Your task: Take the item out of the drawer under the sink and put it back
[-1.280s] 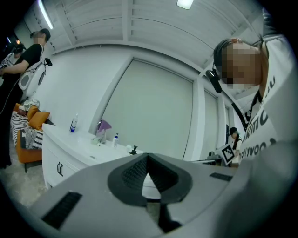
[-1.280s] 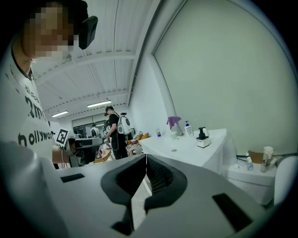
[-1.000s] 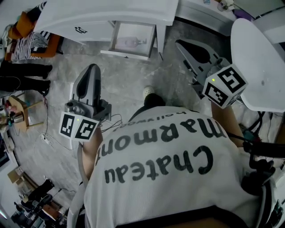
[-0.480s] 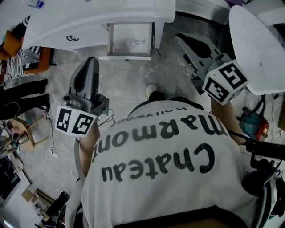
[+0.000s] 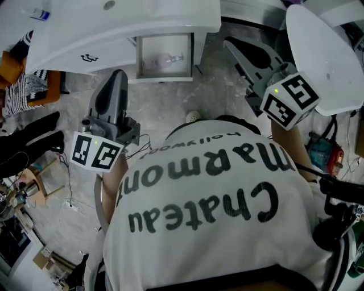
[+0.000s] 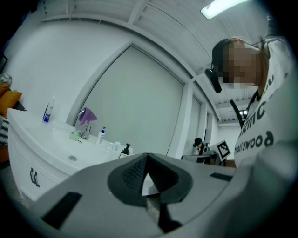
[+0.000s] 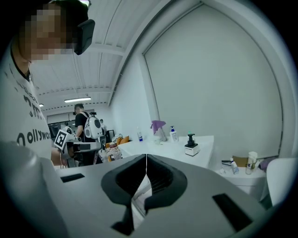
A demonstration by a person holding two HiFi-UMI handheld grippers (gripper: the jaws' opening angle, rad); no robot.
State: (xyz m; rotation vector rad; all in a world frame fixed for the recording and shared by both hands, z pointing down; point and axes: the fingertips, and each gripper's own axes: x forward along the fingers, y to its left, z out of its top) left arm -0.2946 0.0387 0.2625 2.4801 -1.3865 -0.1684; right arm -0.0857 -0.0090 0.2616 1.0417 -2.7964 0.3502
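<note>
Lying between left tool (image 5: 119, 74), right tool (image 5: 229, 45): drawer (image 5: 165, 78) item (image 5: 169, 58)

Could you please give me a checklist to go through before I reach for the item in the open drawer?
1. Drawer open: ok, it stands pulled out beneath the sink counter.
2. Item present: ok, a clear item lies inside; what it is, cannot tell.
3. Left gripper empty: ok, jaws together with nothing between them.
4. Right gripper empty: ok, jaws together with nothing between them.
5. Jaws ready to grasp: not ok, both are shut and one would have to open first.
6. A gripper lined up with the drawer: not ok, in the head view the drawer lies between the two, and neither points into it.
</note>
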